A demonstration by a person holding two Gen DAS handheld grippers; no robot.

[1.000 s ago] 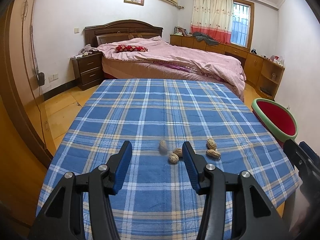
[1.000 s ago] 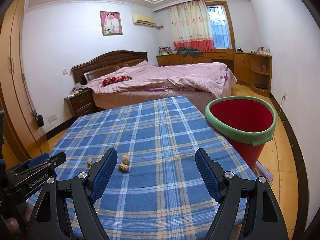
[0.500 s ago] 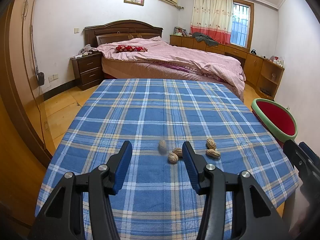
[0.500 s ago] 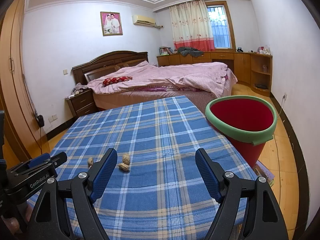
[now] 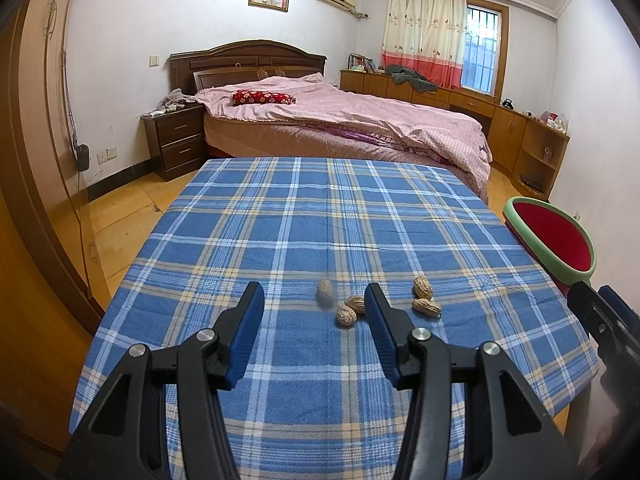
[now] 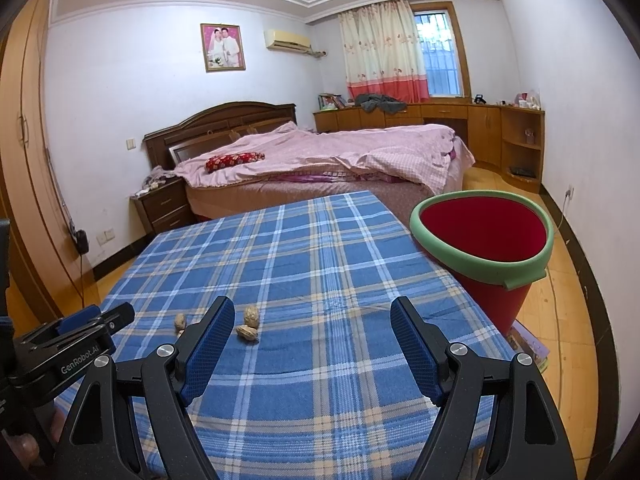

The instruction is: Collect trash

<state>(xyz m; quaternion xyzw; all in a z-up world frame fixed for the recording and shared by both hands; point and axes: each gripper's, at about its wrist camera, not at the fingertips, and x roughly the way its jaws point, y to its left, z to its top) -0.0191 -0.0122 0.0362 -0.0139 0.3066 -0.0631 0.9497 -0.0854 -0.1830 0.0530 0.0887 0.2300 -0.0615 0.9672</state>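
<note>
Several peanut shells (image 5: 346, 315) lie in a loose cluster on the blue plaid tablecloth (image 5: 328, 232). My left gripper (image 5: 314, 300) hovers open just short of them, nothing between its blue pads, and one shell is partly hidden behind its right finger. In the right wrist view the peanut shells (image 6: 251, 315) lie beside the left finger of my right gripper (image 6: 312, 312), which stands wide open and empty over the cloth. A red bin with a green rim (image 6: 484, 240) stands off the table's right edge; its rim (image 5: 548, 240) also shows in the left wrist view.
A bed with a pink cover (image 5: 340, 120) stands beyond the table's far edge, with a nightstand (image 5: 176, 140) at its left. Wooden cabinets (image 6: 500, 136) line the window wall. A wardrobe (image 5: 32, 200) runs along the left. Wooden floor surrounds the table.
</note>
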